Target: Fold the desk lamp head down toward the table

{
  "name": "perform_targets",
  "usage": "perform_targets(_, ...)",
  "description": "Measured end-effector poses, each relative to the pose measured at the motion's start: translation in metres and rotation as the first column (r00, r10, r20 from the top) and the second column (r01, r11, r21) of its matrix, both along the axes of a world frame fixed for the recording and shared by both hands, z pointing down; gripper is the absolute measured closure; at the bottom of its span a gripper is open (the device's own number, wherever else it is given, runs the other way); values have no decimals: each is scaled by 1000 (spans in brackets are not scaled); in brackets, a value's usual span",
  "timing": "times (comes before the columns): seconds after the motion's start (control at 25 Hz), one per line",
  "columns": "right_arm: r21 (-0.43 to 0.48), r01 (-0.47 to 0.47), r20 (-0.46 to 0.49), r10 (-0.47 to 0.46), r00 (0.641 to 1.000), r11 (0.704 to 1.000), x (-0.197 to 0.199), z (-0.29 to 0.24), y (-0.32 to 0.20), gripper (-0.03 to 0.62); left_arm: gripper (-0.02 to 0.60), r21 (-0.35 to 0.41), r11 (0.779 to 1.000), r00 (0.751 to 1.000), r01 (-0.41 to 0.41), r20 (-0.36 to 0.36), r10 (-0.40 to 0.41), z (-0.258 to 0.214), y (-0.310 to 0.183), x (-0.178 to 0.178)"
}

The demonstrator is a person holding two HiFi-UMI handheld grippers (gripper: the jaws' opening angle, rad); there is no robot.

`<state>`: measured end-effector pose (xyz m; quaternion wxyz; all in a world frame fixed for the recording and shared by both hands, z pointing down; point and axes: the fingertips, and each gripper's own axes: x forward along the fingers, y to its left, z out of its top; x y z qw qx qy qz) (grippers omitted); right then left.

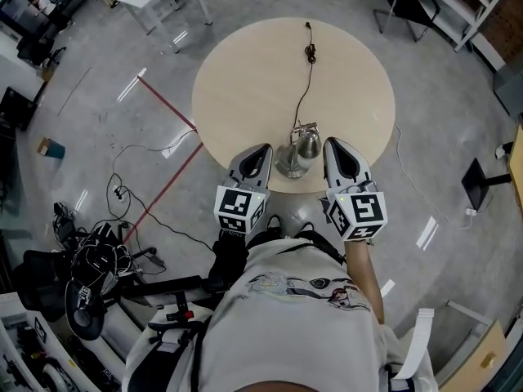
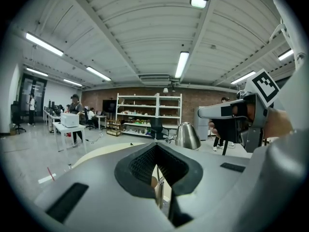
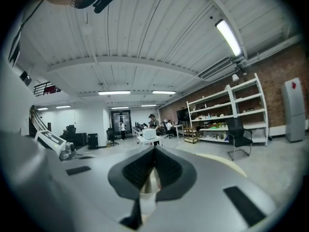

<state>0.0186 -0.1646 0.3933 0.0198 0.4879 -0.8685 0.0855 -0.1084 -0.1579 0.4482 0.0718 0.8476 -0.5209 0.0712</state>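
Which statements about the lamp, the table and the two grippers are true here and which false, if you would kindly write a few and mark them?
1. The desk lamp stands near the table's near edge, between the left gripper and the right gripper. True.
2. The table is square. False: the table is round.
3. The lamp's cord runs across the table, away from the person. True.
4. The right gripper's fingers are spread wide. False: its fingers are together, with nothing held.
5. The left gripper is clamped on the lamp head. False: the lamp head stands apart from it, and that gripper is shut on nothing.
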Motion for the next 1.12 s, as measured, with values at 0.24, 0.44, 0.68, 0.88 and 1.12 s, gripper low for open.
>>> perform_targets(0.24,-12,49,-3,-49,999,999,-10,0,-10,589,581,-12,1000,1000,20,5,-20,4,-9,0)
perform_targets(0.44,-49,91,-41,-94,995,995,-26,6,-14,492,581,-22,999,1000,25,12,-25,4,-12,-4)
perform_targets(0.68,-110,142,-112,-155,982,984,-42,22,-17,357,581,-30,999,999,30,16,-30,6,-15,-7)
perform_targets(0.88,-158,137,-161,-162,974,978,-46,37,-20,353,581,-38,999,999,33,19,-32,8,-17,-7)
perform_targets(1.12,-196,147,-179,-182,967,970,-51,42,-20,355,581,-41,998,999,37,17,-36,10,-17,-10)
